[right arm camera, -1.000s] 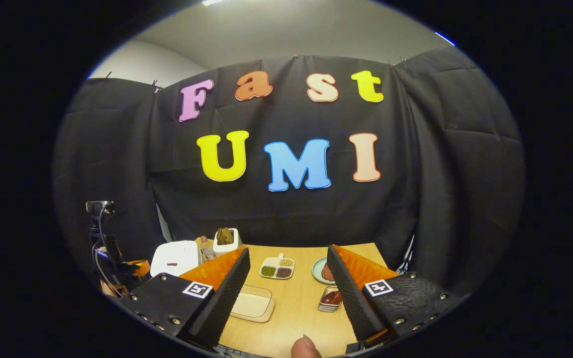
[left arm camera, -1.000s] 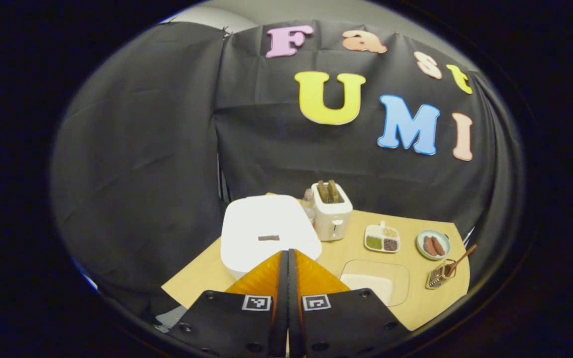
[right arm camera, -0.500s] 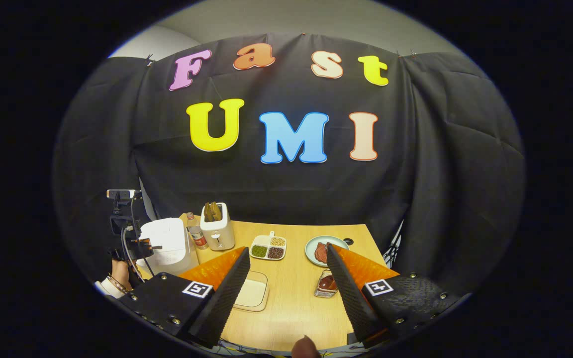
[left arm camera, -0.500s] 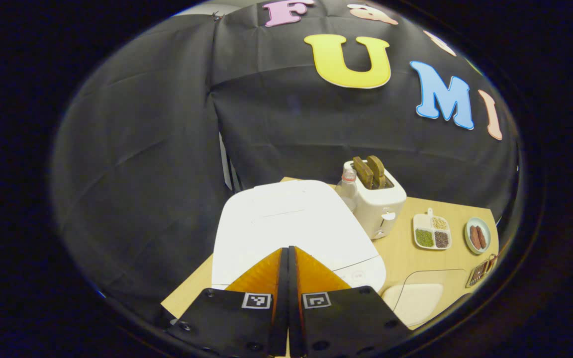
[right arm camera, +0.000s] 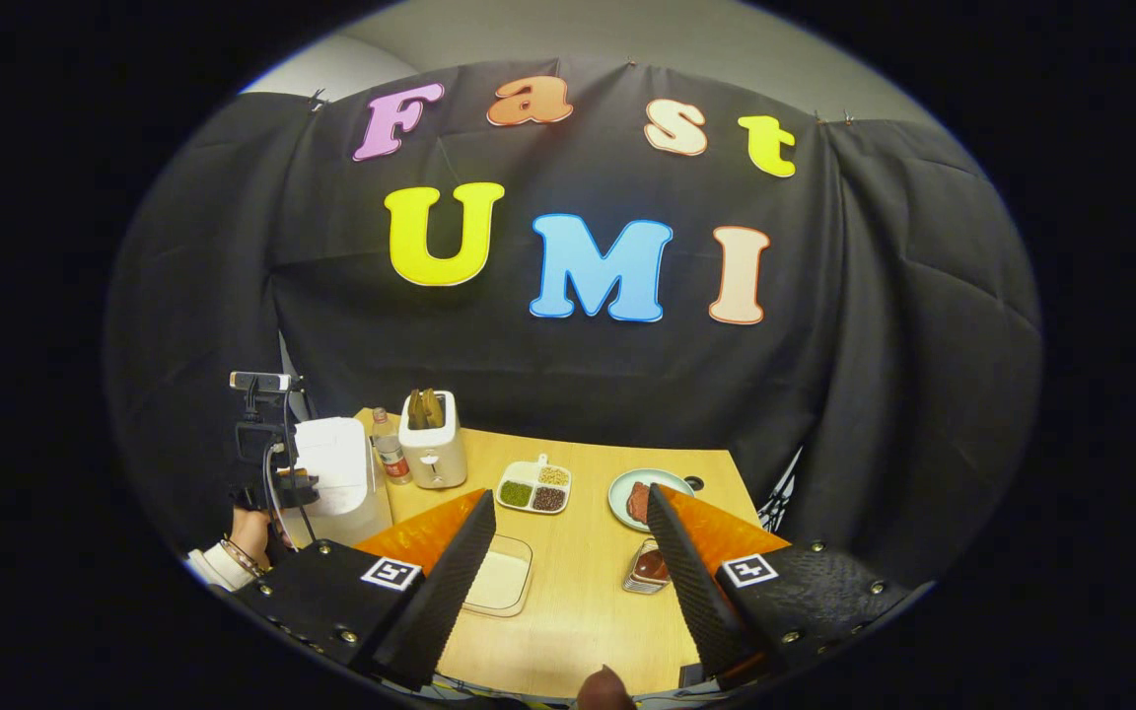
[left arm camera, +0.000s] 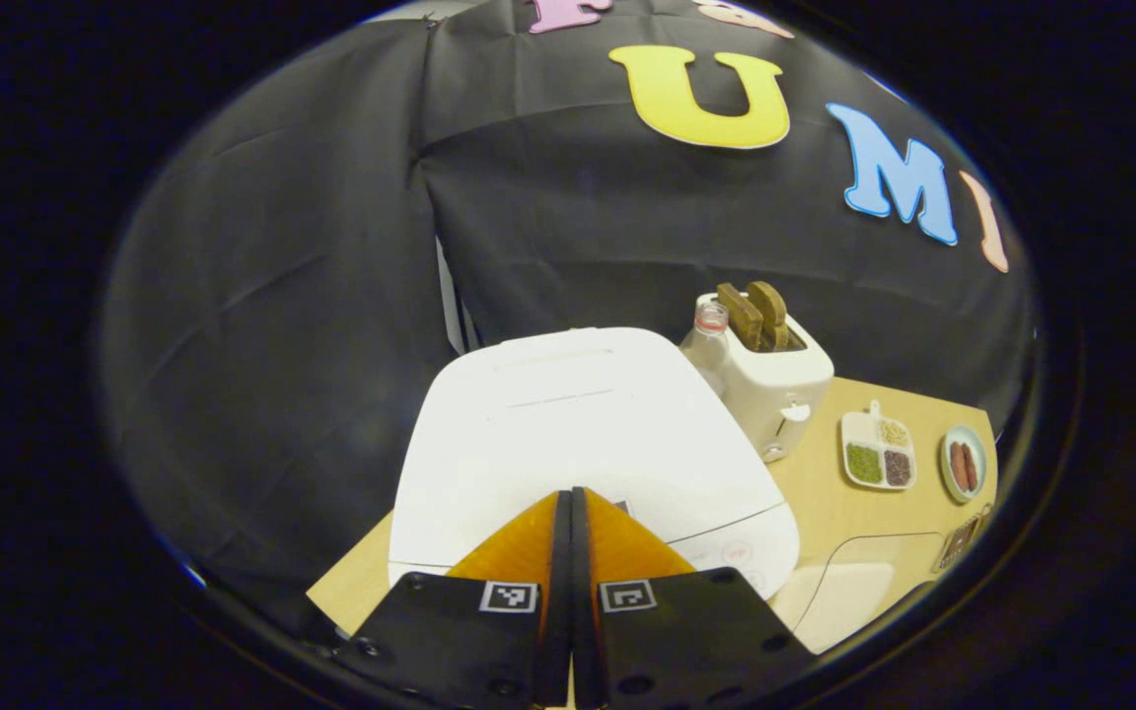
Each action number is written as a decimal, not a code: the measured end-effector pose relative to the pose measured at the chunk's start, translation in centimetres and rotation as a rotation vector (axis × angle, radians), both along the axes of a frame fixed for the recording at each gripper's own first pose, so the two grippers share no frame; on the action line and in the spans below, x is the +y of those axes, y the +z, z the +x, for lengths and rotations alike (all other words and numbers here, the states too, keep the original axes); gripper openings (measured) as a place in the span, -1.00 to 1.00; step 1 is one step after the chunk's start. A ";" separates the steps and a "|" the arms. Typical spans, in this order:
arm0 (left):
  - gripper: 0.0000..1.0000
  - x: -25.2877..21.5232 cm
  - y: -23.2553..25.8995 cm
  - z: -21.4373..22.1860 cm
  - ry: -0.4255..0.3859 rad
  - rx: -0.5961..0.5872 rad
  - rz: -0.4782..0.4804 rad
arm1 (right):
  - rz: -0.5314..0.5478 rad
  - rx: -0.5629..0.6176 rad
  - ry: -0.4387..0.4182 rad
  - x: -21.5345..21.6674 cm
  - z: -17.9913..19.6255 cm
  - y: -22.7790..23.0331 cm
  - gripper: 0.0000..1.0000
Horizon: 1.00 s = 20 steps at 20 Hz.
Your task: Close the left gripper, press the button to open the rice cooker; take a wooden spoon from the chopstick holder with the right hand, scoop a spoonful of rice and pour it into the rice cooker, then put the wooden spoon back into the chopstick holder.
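Fingers of the left gripper (left arm camera: 571, 498) are pressing together, tips lying over the white rice cooker (left arm camera: 578, 434), lid down, directly ahead. The right gripper (right arm camera: 568, 532) is hanging spread apart; chopstick holder (right arm camera: 649, 570) sitting between its fingers.

White cooker (left arm camera: 578, 424); white toaster (left arm camera: 775, 385), brown toast; tan table (right arm camera: 588, 582); orange-and-black fingers (left arm camera: 617, 537) with checkered tags.
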<state>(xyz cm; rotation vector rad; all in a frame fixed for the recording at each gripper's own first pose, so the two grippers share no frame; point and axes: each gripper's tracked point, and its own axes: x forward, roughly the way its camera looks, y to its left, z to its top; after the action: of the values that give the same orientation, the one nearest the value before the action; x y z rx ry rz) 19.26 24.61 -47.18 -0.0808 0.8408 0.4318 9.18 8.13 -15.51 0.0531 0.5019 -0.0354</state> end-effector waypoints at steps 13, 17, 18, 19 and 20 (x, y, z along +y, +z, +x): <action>-0.74 0.1 4.5 -0.8 0.131 -0.203 -0.066 | 0.010 -0.015 -0.038 -2.6 -2.6 0.0 0.90; -0.98 -0.7 4.2 0.7 0.053 -0.192 -0.063 | 0.025 -0.013 -0.052 -3.2 -3.6 -0.2 0.90; -0.80 -1.5 1.5 0.1 0.052 -0.088 -0.108 | 0.031 -0.012 -0.053 -3.1 -3.7 -0.3 0.90; -0.82 -2.0 -0.2 -1.2 0.073 -0.018 -0.135 | 0.034 -0.011 -0.052 -3.1 -3.9 -0.2 0.90; -0.81 -1.6 0.5 -0.4 0.051 -0.067 -0.087 | 0.031 -0.013 -0.051 -2.9 -4.1 -0.2 0.90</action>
<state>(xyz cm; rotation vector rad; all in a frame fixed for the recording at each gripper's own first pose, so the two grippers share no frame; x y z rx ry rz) 18.89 23.01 -46.66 -0.1971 0.7926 0.4384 5.06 5.18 -15.72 0.0969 0.4883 -0.0771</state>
